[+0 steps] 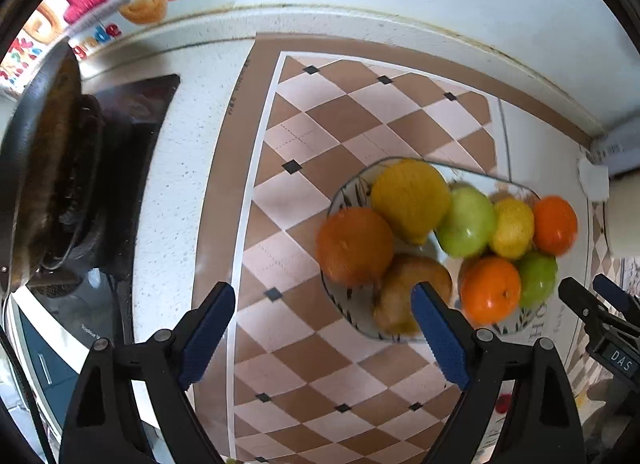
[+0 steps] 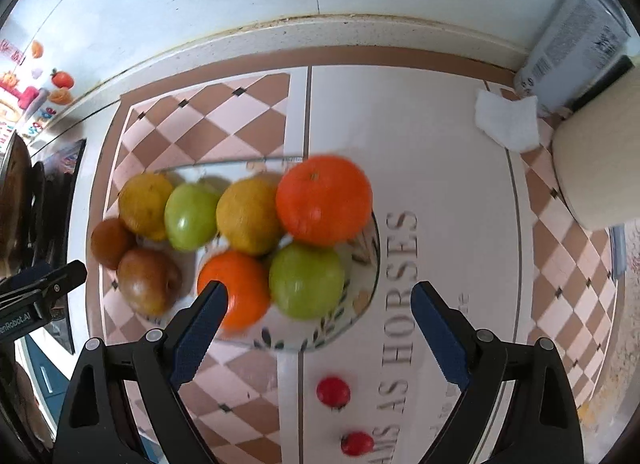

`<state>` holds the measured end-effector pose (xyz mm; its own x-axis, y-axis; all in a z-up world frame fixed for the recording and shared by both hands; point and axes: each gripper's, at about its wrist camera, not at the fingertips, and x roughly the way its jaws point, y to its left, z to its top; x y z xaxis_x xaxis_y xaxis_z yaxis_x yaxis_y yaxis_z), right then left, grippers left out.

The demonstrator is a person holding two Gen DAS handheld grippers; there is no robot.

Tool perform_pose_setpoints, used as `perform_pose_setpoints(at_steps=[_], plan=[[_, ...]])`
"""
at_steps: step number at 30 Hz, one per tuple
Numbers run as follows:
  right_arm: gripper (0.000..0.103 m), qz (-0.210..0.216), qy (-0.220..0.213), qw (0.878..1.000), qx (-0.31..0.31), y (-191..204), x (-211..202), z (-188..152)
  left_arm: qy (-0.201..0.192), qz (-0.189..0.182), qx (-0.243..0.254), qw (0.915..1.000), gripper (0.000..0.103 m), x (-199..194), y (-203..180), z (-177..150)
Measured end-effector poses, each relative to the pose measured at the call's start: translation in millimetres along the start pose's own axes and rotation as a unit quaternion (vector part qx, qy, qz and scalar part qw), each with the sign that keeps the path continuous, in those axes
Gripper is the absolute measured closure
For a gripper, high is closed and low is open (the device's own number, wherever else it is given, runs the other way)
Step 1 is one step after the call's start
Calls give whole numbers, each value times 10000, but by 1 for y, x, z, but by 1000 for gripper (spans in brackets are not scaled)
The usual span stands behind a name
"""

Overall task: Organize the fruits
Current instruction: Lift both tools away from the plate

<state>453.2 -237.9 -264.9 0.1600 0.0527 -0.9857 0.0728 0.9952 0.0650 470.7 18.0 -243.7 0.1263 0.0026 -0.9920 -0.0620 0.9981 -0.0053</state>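
Observation:
A patterned plate (image 2: 360, 304) on the checkered mat holds several fruits: oranges (image 2: 324, 199), green apples (image 2: 306, 280), yellow lemons (image 2: 248, 215) and brown fruits (image 2: 148, 280). Two small red fruits (image 2: 333, 391) lie on the mat in front of the plate. My right gripper (image 2: 320, 287) hangs open above the plate's right half, with nothing between its fingers. My left gripper (image 1: 322, 290) stands open over the plate's (image 1: 348, 191) left edge, empty, near a dull orange (image 1: 354, 246) and a brown fruit (image 1: 400, 292). Both point straight down.
A dark pan (image 1: 44, 167) sits on the black stove (image 1: 132, 111) at the left. At the right stand a crumpled tissue (image 2: 506, 119), a printed carton (image 2: 576, 47) and a cream container (image 2: 596, 167). A white wall closes the counter's far side.

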Motion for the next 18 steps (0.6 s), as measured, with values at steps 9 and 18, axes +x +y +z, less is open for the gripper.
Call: perform_pose_setpoints(at_steps=[9,18], plan=[[8,-23,-373,9992,106,-3,-44,-48,-516,13,260,9983,13,-39,-18,-43],[8,138,-855,9962,92,5,-107,-87,-1071,-95,472,9931,13,-93,-26,-83]])
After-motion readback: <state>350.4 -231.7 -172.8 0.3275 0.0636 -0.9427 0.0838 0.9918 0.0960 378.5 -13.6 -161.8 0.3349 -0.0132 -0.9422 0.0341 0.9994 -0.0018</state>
